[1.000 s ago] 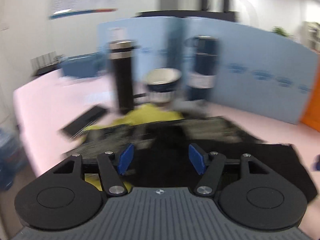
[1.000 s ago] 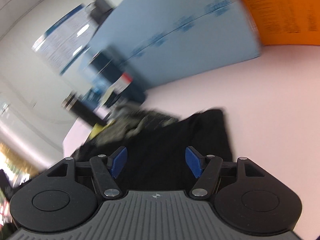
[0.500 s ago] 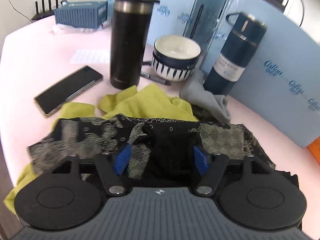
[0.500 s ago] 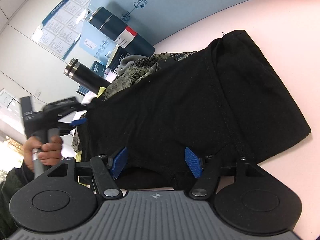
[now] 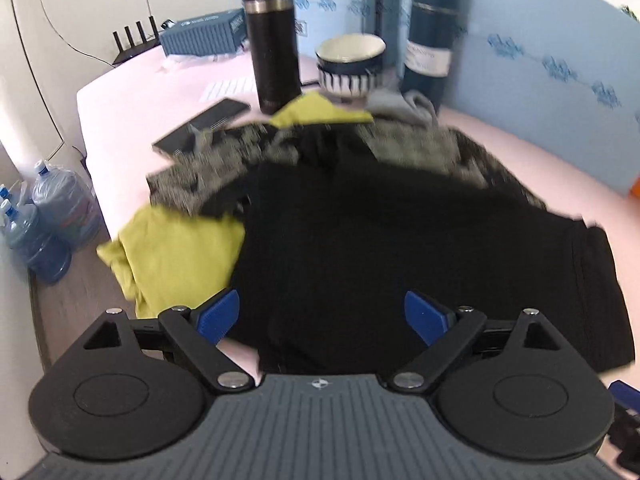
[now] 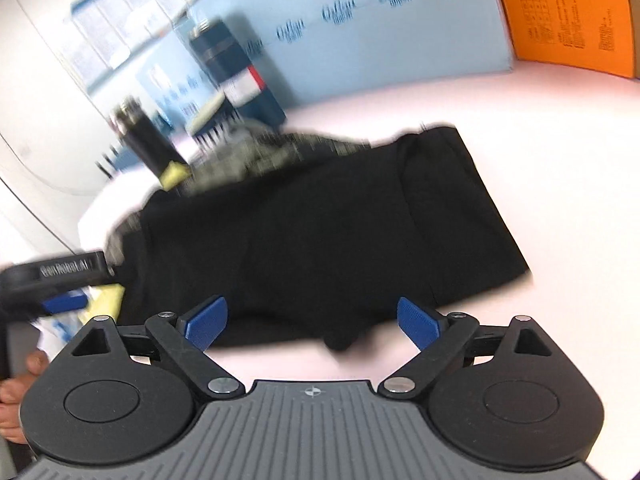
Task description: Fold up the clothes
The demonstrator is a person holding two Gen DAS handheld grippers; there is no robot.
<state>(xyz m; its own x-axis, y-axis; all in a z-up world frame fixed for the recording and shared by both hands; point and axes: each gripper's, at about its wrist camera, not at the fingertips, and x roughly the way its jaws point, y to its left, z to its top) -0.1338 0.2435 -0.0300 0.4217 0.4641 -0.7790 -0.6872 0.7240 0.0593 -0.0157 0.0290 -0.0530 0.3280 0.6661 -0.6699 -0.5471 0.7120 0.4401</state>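
A black garment (image 5: 420, 240) lies folded on the pink table (image 5: 560, 160), also in the right wrist view (image 6: 328, 232). Behind it lie a black-and-grey lace garment (image 5: 224, 160) and a yellow-green garment (image 5: 176, 252). My left gripper (image 5: 322, 318) is open and empty above the black garment's near edge. My right gripper (image 6: 312, 324) is open and empty at the near edge of the black garment. The left gripper also shows at the left of the right wrist view (image 6: 64, 304).
A black thermos (image 5: 274, 44), a striped bowl (image 5: 352, 66), a dark blue flask (image 5: 434, 28), a grey cloth (image 5: 404, 106) and a phone (image 5: 200, 122) stand behind the clothes. Blue panels (image 5: 540, 60) wall the back. Water bottles (image 5: 60, 208) sit on the floor left.
Both grippers have pulled back from the black garment toward its near edge. The left view now sits higher and farther back; the black garment lies flatter over the lace one.
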